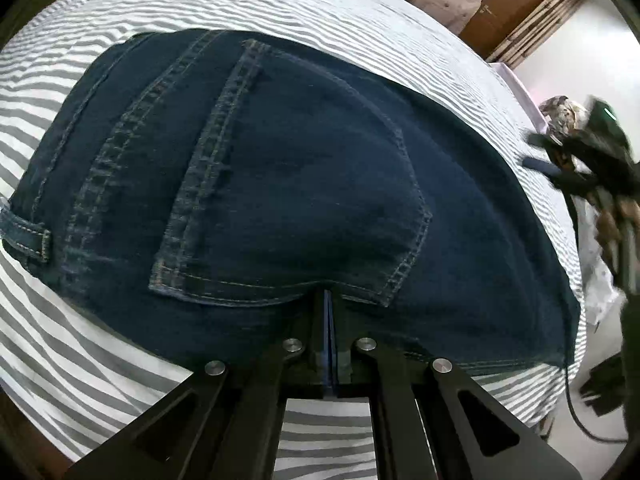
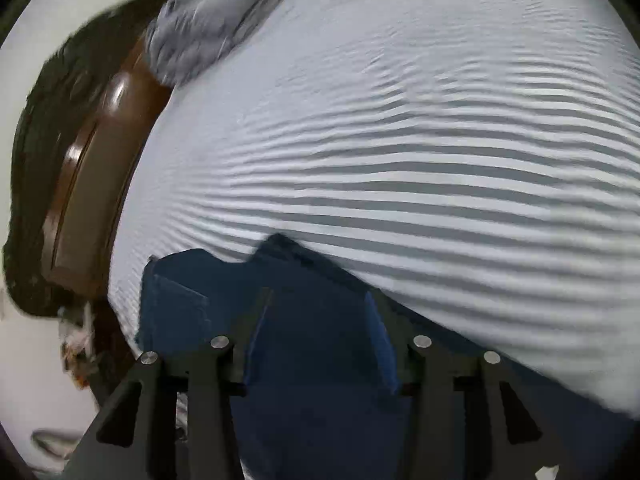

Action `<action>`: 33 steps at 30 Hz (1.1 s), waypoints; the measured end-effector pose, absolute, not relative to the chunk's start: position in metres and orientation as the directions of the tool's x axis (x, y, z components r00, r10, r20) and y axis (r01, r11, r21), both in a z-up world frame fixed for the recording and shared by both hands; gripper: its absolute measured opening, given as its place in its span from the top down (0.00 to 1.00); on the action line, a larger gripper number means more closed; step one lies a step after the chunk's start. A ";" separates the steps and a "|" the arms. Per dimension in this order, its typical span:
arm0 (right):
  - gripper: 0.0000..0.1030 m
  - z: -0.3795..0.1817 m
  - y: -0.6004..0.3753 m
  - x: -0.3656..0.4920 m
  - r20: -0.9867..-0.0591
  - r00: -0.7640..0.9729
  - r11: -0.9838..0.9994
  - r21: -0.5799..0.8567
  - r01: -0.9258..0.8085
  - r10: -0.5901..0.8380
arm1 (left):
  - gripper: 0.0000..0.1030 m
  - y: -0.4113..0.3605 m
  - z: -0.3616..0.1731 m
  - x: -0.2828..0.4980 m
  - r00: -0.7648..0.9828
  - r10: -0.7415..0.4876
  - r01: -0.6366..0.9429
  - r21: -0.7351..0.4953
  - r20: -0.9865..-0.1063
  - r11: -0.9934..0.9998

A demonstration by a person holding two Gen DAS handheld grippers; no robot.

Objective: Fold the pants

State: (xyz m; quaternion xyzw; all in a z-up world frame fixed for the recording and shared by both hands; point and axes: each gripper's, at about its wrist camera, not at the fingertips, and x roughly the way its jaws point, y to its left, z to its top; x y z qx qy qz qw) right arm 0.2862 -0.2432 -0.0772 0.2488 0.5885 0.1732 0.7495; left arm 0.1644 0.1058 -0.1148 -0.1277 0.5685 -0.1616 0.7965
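Dark blue jeans (image 1: 280,184) lie folded on the striped bed sheet (image 1: 280,12), back pocket up, belt loop at the left. My left gripper (image 1: 329,300) is shut, its fingers pressed together at the jeans' near edge below the pocket; whether denim is pinched between them I cannot tell. In the right wrist view my right gripper (image 2: 316,300) is open, its blue-padded fingers (image 2: 378,332) spread over dark denim (image 2: 316,360) at the sheet's near edge. The right gripper also shows, blurred, in the left wrist view (image 1: 560,160) at the far right of the jeans.
The grey-and-white striped sheet (image 2: 400,160) covers the bed. A brown wooden bed frame (image 2: 92,184) runs along the left, with a grey crumpled cloth (image 2: 200,20) beyond it. A brown door (image 1: 508,4) and white wall are at the upper right. A cable (image 1: 576,412) hangs off the bed's right side.
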 end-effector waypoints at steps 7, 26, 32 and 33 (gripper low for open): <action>0.70 -0.129 -0.200 0.331 -0.770 0.034 0.768 0.638 0.057 0.637 | 0.96 0.131 -0.118 0.173 0.274 -0.440 0.129 -0.421 -0.855 0.898; 0.98 -0.113 -0.197 0.321 -0.731 0.124 0.740 0.672 -0.036 0.671 | 0.96 0.118 -0.110 0.175 0.294 -0.406 0.204 -0.358 -0.865 0.911; 0.87 -0.118 -0.195 0.324 -0.790 0.084 0.795 0.605 -0.042 0.607 | 0.96 0.102 -0.102 0.164 0.340 -0.328 0.265 -0.245 -0.882 0.933; 0.86 -0.120 -0.192 0.323 -0.807 0.076 0.810 0.584 -0.047 0.586 | 0.96 0.100 -0.100 0.164 0.341 -0.325 0.264 -0.241 -0.882 0.934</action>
